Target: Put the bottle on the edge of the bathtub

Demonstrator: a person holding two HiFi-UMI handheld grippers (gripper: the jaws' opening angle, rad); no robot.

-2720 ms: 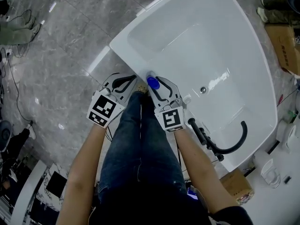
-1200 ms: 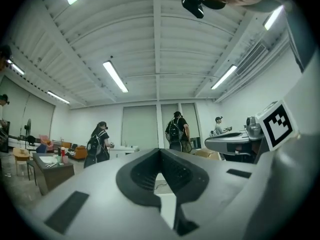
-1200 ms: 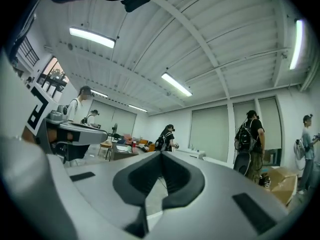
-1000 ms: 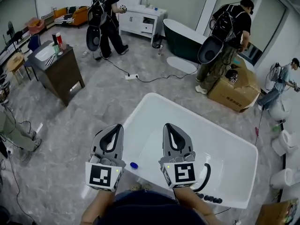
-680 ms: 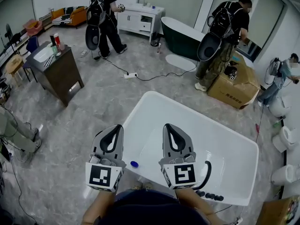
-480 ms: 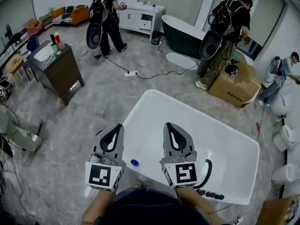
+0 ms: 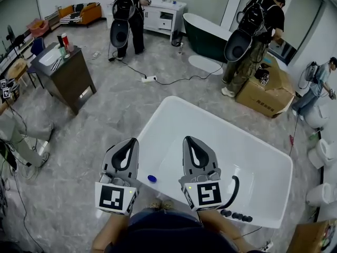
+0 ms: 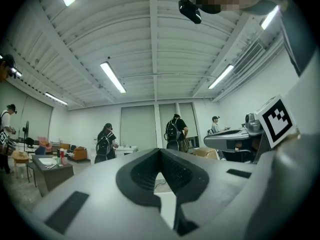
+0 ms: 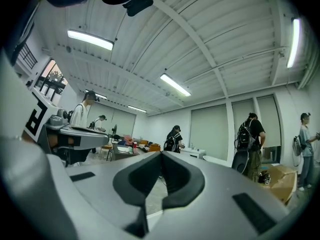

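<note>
Spreading across the upper and left parts of the head view is a grey marbled floor (image 7: 105,125). It lies open apart from a black cable (image 7: 179,82) trailing near the top centre and a dark cabinet (image 7: 66,80) at upper left. The white bathtub (image 7: 152,136) fills the lower right of the frame, set at a slant, with a broad flat rim running round its basin. A black curved fitting (image 7: 232,191) sits on the rim at the lower right. Low in the frame, over the tub's lower-left corner, the left gripper (image 7: 130,142) and right gripper (image 7: 189,140) hang side by side, apart from each other. Both have their jaws clenched tip to tip with nothing between them. The bottle (image 7: 151,178) stands on the rim at that lower-left corner, between the two grippers in the picture and touched by neither. From above only its round blue cap shows. Bare rim runs on either side of it, with floor to its left and basin to its right.
</note>
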